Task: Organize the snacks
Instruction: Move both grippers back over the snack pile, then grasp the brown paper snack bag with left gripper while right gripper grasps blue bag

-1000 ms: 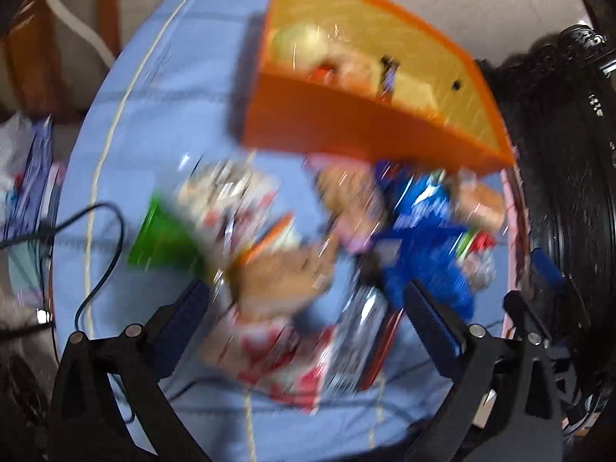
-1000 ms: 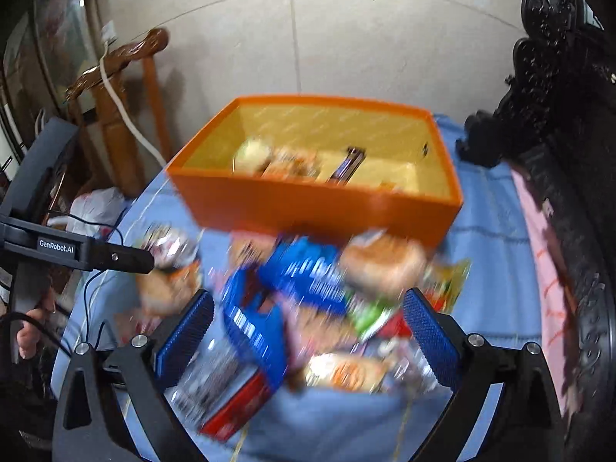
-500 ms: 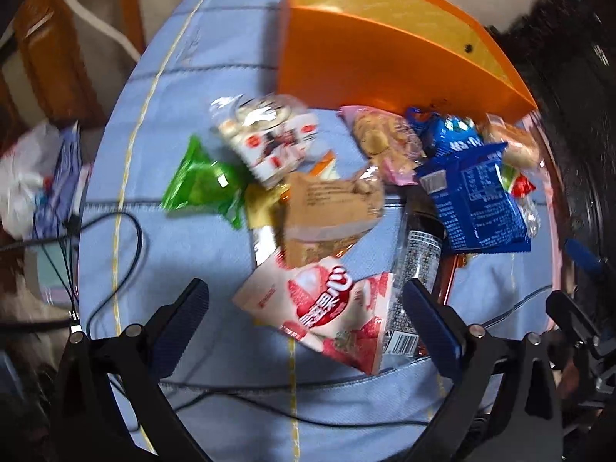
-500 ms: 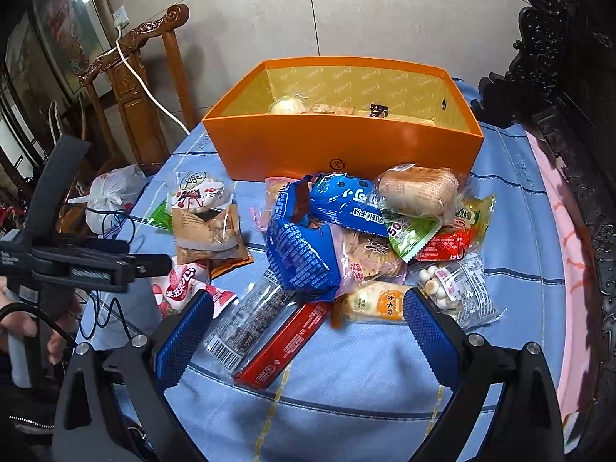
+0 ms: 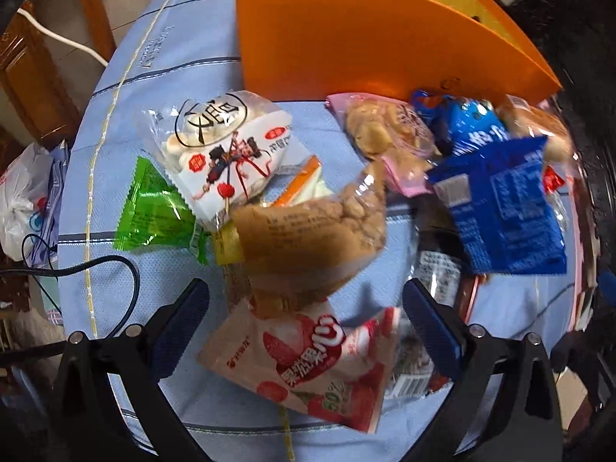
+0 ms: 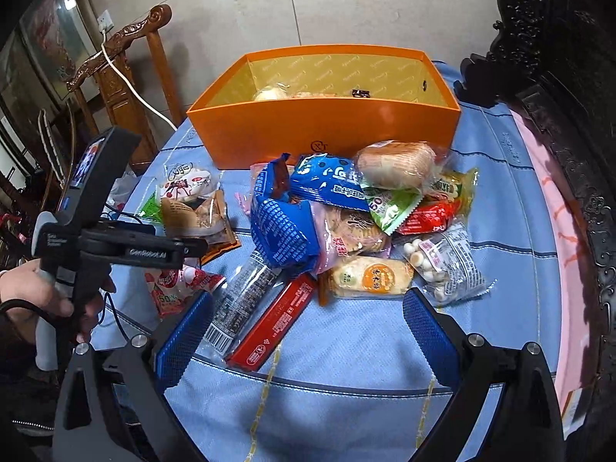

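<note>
"GenRobot.AI" on left gripper point(image 6: 192, 248)

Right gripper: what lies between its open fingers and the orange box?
In the right wrist view, the snack pile on the blue cloth lies between the right gripper and the orange box.

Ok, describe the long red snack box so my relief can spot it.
Start at the orange box; the snack pile lies before it. At the pile's near edge, the red box lies flat beside a clear barcoded packet, the only long rigid carton.

Open tongs point(image 5: 306, 317), snack packets point(image 5: 308, 231), orange box point(image 5: 365, 50)
</note>
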`<state>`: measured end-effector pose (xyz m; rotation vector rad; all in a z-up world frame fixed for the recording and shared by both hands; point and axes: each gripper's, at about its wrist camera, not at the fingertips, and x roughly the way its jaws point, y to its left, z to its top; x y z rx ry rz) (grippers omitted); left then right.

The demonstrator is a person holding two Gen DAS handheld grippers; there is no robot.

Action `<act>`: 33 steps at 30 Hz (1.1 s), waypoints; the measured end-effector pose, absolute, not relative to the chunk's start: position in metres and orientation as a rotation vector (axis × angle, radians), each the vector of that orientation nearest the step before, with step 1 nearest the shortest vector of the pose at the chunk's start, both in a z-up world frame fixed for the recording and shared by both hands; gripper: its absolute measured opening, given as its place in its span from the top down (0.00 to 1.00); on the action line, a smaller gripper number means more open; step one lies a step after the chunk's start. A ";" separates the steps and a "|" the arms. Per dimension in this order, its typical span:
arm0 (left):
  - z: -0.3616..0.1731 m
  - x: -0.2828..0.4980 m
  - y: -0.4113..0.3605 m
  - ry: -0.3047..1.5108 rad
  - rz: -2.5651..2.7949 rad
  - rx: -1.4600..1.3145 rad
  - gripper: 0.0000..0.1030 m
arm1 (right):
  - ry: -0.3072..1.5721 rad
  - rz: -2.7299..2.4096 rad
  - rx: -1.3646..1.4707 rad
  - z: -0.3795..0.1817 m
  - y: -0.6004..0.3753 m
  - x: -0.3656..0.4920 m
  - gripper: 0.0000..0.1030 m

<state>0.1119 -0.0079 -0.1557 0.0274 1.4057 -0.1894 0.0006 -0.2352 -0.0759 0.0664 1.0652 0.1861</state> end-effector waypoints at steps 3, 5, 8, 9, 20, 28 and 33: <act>-0.162 0.120 -0.011 1.422 -0.177 0.053 0.04 | 1.084 0.173 0.075 -0.080 -0.237 0.003 0.04; -0.166 0.126 -0.017 1.418 -0.175 0.088 0.04 | 1.089 0.170 0.075 -0.082 -0.237 0.005 0.04; -0.172 0.133 -0.022 1.419 -0.160 0.136 0.04 | 1.097 0.171 0.069 -0.084 -0.234 0.009 0.04; -0.176 0.136 -0.022 1.428 -0.154 0.145 0.04 | 1.099 0.173 0.066 -0.084 -0.234 0.010 0.04; -0.169 0.138 -0.023 1.415 -0.329 0.060 0.64 | 1.061 0.157 -0.117 -0.096 -0.204 0.063 0.04; -0.183 0.149 -0.004 1.466 -0.326 -0.065 0.64 | 1.228 0.214 -0.071 -0.144 -0.189 0.099 0.35; -0.183 0.154 -0.008 1.464 -0.310 -0.059 0.64 | 1.248 0.275 0.020 -0.131 -0.196 0.094 0.62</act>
